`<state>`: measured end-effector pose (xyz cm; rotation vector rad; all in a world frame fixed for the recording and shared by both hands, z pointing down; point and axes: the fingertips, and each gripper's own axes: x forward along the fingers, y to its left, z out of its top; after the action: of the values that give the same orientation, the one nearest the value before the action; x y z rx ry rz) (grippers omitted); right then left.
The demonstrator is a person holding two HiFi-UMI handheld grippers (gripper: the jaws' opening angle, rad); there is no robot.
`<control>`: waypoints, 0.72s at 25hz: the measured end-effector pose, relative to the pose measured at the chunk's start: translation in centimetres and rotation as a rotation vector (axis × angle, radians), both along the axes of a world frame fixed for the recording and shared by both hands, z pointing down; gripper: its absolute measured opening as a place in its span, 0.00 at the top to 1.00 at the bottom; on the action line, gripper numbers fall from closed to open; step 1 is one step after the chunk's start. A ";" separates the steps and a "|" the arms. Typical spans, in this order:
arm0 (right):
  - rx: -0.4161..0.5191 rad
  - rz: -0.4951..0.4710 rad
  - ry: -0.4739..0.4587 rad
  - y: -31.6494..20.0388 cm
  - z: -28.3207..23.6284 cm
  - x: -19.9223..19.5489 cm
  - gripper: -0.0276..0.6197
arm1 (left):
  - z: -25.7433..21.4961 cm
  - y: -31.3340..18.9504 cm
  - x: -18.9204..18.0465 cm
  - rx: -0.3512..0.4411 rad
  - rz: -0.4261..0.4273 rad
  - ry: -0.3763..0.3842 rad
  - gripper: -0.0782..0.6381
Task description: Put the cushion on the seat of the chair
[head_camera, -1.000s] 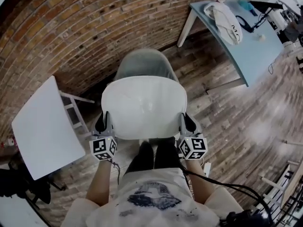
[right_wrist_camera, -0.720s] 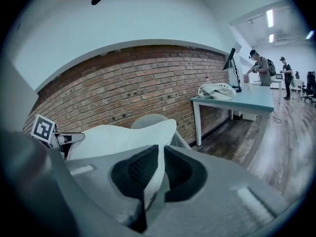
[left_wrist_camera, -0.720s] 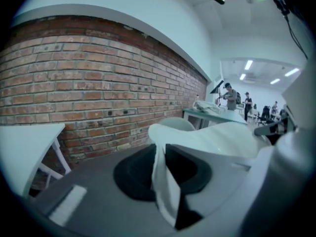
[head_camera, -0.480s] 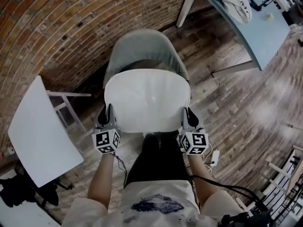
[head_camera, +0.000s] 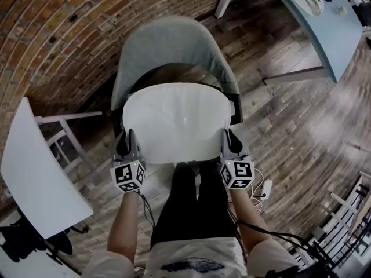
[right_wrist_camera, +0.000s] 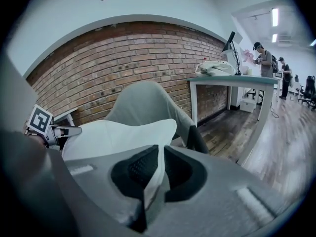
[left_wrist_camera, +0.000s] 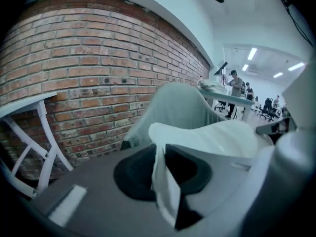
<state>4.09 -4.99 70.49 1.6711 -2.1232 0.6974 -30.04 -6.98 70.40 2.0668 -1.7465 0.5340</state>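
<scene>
Cushion (head_camera: 175, 122) hung over the chair (head_camera: 173, 45) seat, your left gripper (head_camera: 126, 143) and right gripper (head_camera: 228, 142) each clenched on a thin side edge. If either pinch slipped, it could have landed askew.

The person wears a white short-sleeved shirt (head_camera: 214, 253) with a dark print on its front, and black trousers (head_camera: 191, 207). The left claw (head_camera: 128, 136) and the right claw (head_camera: 228, 136) each have a grey body and black fingers lined with dark ribbed pads. Behind them sit the left marker cube (head_camera: 128, 176) and the right marker cube (head_camera: 237, 173), both patterned in black-and-white squares. A thick black cable (head_camera: 261, 229) trails from the right side and a thin cable (head_camera: 146, 207) from the left.
</scene>
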 end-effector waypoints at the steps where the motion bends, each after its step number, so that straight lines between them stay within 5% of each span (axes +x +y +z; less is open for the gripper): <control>1: -0.008 0.002 0.002 0.0 0.9 0.0 0.91 | 1.0 0.1 -0.1 -0.011 -0.007 0.002 0.82; 18: -0.103 0.016 0.018 -0.1 11.8 0.5 0.91 | 12.0 -0.3 0.4 -0.114 -0.004 -0.035 0.82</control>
<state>4.63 -5.11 82.30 1.6351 -2.0284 0.7797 -29.67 -7.32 82.40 1.9866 -1.6981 0.6561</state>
